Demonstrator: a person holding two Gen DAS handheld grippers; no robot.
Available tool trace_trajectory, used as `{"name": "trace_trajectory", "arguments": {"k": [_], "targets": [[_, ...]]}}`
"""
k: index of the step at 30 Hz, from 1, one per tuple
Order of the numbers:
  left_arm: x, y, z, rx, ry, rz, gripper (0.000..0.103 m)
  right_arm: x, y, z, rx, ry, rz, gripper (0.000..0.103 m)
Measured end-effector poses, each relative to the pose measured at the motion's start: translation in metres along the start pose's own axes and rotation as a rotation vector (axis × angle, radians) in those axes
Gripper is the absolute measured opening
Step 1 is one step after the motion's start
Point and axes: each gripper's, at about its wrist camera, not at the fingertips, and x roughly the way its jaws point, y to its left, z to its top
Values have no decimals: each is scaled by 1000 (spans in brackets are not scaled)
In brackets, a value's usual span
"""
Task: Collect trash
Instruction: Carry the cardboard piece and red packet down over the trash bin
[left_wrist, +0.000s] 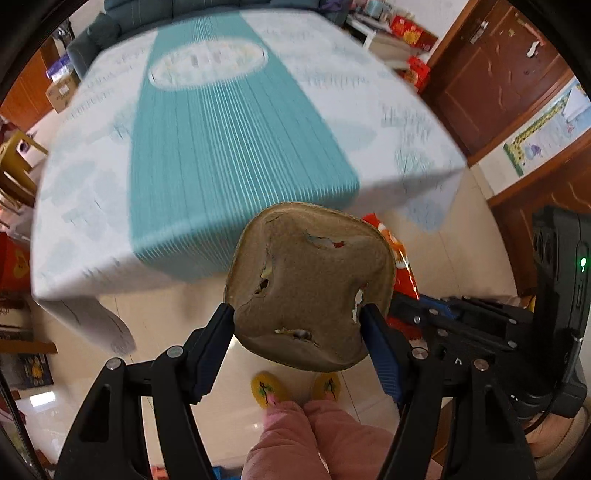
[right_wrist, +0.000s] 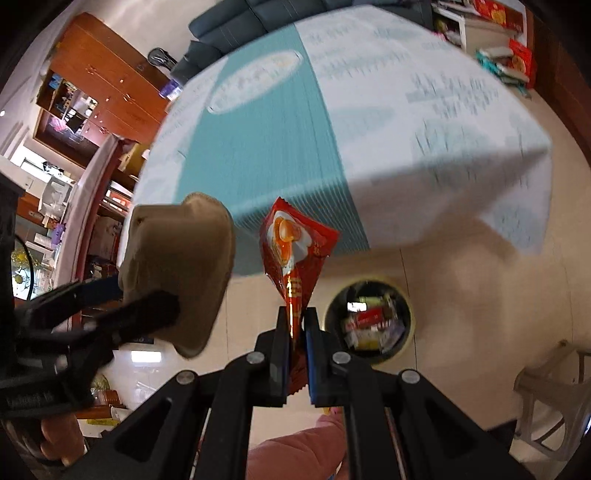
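My left gripper (left_wrist: 297, 314) is shut on a brown moulded-pulp tray (left_wrist: 310, 284) with torn holes, held in the air off the table's front edge; its pads press the tray's two sides. The same tray (right_wrist: 181, 266) shows at the left of the right wrist view, clamped by the left gripper's fingers (right_wrist: 147, 306). My right gripper (right_wrist: 297, 317) is shut on the lower end of a red snack wrapper (right_wrist: 295, 247), which stands up from the jaws. A round bin (right_wrist: 371, 319) holding several wrappers sits on the floor just right of the right gripper.
A table with a white and teal cloth (left_wrist: 229, 147) fills the space ahead, its corner hanging down (right_wrist: 517, 206). Below are pale floor tiles (right_wrist: 461, 295), a person's pink trouser legs (left_wrist: 314, 439) and yellow slippers (left_wrist: 267, 387). A plastic chair (right_wrist: 550, 398) stands at the right.
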Motion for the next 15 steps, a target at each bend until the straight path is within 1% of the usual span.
{"name": "trace_trajectory", "arguments": {"k": [3, 5, 11, 15], "targets": [[42, -6, -17, -28, 57, 27, 68, 27, -26, -19, 23, 36, -10, 7], [68, -8, -26, -52, 85, 28, 68, 46, -43, -29, 42, 57, -17, 7], [146, -7, -48, -69, 135, 72, 68, 107, -90, -56, 93, 107, -42, 7], [194, -2, -57, -74, 146, 86, 68, 149, -111, -69, 100, 133, -59, 7]]}}
